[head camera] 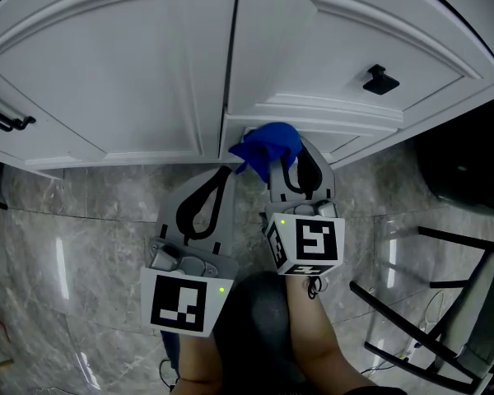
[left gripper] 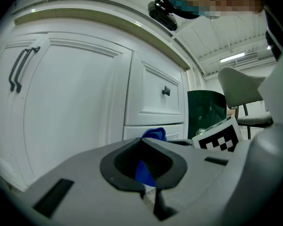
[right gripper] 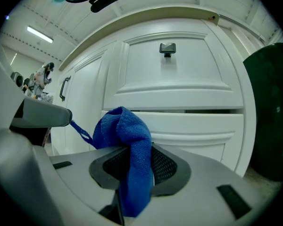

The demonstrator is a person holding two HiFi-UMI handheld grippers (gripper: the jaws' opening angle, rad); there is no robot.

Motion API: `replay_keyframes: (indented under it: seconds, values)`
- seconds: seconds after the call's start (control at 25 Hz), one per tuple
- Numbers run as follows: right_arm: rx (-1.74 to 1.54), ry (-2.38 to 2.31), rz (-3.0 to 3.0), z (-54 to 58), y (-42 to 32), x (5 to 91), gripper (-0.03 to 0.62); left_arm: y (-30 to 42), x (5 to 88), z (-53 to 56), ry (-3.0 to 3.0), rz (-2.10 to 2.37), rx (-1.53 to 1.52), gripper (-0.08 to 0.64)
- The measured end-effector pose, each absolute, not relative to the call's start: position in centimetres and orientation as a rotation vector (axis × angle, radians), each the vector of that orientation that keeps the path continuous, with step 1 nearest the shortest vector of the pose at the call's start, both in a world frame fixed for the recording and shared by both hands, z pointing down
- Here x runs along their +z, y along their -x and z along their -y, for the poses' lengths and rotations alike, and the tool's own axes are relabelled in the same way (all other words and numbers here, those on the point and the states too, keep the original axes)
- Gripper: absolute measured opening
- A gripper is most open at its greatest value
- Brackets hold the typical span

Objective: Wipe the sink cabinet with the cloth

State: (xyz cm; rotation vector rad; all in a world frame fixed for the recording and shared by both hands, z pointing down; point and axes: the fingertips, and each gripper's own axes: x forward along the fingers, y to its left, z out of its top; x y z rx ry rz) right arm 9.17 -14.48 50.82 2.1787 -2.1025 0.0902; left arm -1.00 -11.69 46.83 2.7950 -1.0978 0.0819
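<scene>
So the right gripper (right gripper: 133, 150) has its jaws clamped on the blue cloth (right gripper: 126, 138), which bunches up above the tips and hangs down between them. The cloth sits right at the bottom edge of the white sink cabinet (head camera: 148, 64), just under the drawer with the dark knob (head camera: 381, 79). I can't honestly tell if it's touching the cabinet front or only very near it. The left gripper (head camera: 223, 174) has its jaws pressed together with nothing in them, pointing at the foot of the cabinet just beside the cloth. A grey marble floor (head camera: 74, 237) runs out from the cabinet's base.
</scene>
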Motion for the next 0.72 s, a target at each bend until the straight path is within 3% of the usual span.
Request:
replay_keyframes:
  seconds: [0.72]
  values:
    - [0.17,-2.313,2.077,13.5,-11.9,50.8,0.118,0.7,46.8,11.4,-2.796,1.081,0.075,0.003]
